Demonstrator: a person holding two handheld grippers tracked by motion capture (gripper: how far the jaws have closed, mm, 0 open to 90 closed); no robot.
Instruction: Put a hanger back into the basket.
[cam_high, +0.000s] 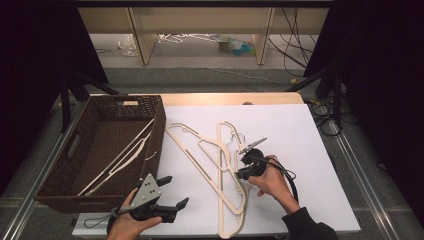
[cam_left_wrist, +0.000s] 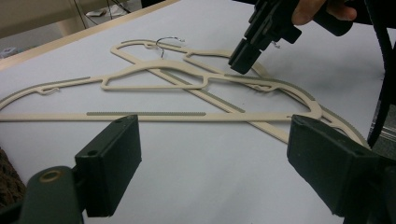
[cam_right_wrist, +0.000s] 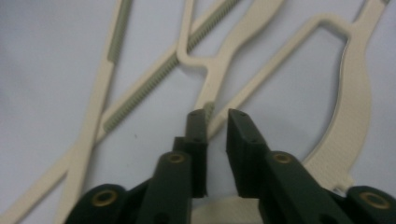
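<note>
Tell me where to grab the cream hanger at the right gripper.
Take the hanger by the narrow strip near its middle, from above, jaws astride: it lies flat, and that strip is slim. The right gripper is closed there.

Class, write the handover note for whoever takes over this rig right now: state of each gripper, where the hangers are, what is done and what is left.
Left gripper: open, holding nothing, near the table's front edge beside the basket.
Right gripper: jaws nearly closed on an arm of a cream hanger in the pile; whether the pads already press on it is unclear.
Things: two overlapping hangers lie crossed on the white table.
Done: at least one hanger already lies in the basket.
Left: likely lift the gripped hanger clear of the other one, move it to the basket, then do the same for the other.
</note>
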